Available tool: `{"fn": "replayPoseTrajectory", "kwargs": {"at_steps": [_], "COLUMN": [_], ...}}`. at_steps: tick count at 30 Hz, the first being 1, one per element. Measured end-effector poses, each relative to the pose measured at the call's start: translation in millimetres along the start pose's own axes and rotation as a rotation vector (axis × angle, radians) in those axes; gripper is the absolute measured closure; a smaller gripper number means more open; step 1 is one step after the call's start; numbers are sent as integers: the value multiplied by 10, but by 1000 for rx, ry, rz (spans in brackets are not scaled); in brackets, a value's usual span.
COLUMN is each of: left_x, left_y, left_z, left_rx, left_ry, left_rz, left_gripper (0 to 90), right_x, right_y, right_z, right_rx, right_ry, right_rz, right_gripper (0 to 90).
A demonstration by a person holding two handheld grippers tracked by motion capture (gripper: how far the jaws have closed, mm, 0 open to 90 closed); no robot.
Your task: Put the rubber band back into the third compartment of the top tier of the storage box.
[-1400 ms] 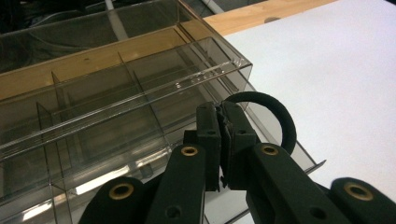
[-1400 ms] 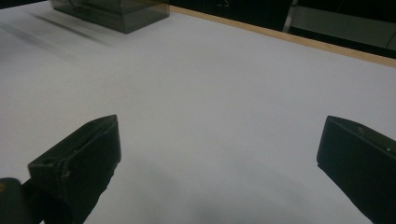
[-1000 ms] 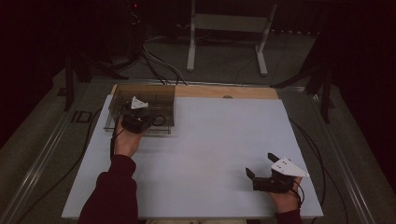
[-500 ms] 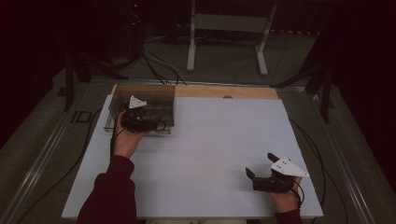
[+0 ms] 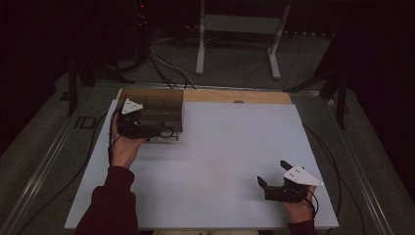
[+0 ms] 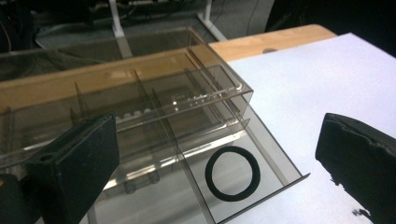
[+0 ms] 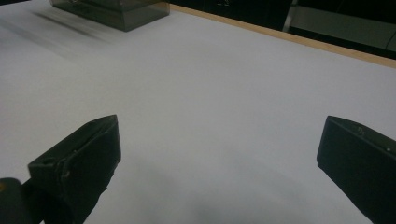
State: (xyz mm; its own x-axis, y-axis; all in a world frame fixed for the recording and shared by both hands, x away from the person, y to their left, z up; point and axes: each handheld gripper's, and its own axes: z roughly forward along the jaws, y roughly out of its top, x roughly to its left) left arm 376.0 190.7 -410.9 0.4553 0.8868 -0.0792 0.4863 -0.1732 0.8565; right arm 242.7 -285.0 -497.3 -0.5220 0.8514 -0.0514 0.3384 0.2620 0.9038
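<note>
A smoky clear plastic organiser box [image 5: 156, 104] stands at the table's far left, with its drawer [image 6: 275, 156] pulled out. A black ring [image 6: 232, 173] lies flat in the drawer's front compartment. My left gripper [image 5: 159, 129] hovers just over the drawer, and in the left gripper view it [image 6: 217, 126] stands wide open. Its jaws have just been opening and nothing is between them; the ring lies loose below. My right gripper [image 5: 274, 173] rests near the front right of the table. The right gripper view shows it [image 7: 219, 126] open and empty over the bare white surface.
The white tabletop [image 5: 220, 147] has a wooden strip [image 5: 235, 96] along its far edge. Cables [image 5: 166, 68] and a metal stand [image 5: 240, 29] are on the floor beyond the table. The box's far corner [image 7: 116, 14] is in the right gripper view.
The left gripper has drawn back a little from the box and lifted slightly, and its jaws have spread. The right gripper has stayed where it was.
</note>
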Motion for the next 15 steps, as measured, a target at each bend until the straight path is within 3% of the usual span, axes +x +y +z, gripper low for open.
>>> {"fn": "replayPoseTrajectory", "kwargs": {"at_steps": [15], "left_x": [-23], "left_y": [-47], "left_z": [-378], "left_rx": [-77], "left_ry": [4], "left_rz": [53], "left_gripper": [4], "right_x": [2], "right_y": [2], "right_z": [-6], "right_rx": [-3], "right_ry": [-1], "right_rz": [-2], "right_gripper": [2]}}
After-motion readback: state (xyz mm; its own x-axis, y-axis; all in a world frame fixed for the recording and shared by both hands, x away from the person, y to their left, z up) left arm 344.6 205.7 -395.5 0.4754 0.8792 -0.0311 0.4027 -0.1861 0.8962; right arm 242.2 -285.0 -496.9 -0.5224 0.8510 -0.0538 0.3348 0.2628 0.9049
